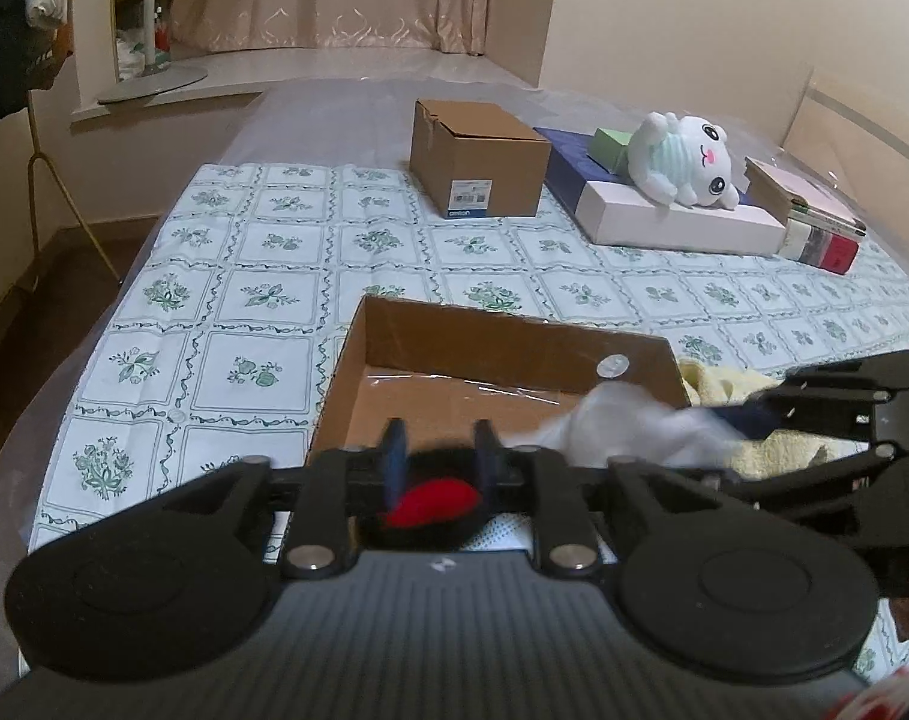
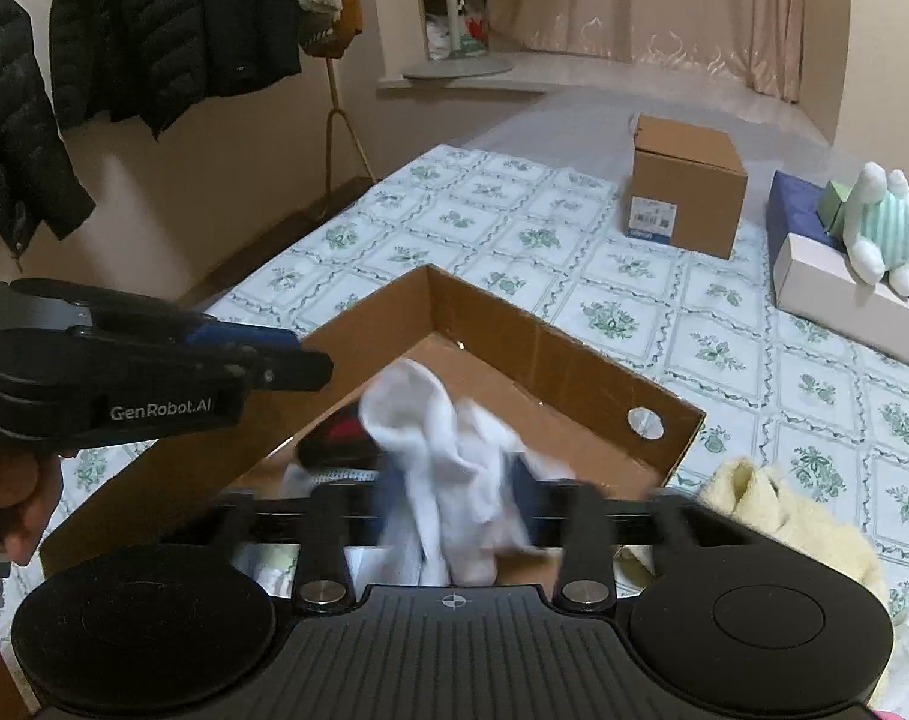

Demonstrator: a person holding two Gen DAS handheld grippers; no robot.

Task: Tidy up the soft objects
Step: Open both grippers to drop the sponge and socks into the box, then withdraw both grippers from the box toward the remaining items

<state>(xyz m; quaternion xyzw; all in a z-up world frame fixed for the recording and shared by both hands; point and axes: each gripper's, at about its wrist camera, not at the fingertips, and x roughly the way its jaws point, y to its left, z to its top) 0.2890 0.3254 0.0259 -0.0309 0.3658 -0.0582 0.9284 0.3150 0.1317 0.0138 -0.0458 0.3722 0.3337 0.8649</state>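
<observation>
Floral bedcover held an open cardboard tray as the collecting spot. Left gripper, narrowly parted, hung above a black-and-red soft item. Right gripper, wider, straddled a blurred white sock over the tray, likely for dropping. A yellow towel waited just right.

White sock crumpled over open cardboard box, black-and-red soft item inside, yellow towel beside.

Your left gripper and right gripper both point downward side by side, jaws parted.
</observation>
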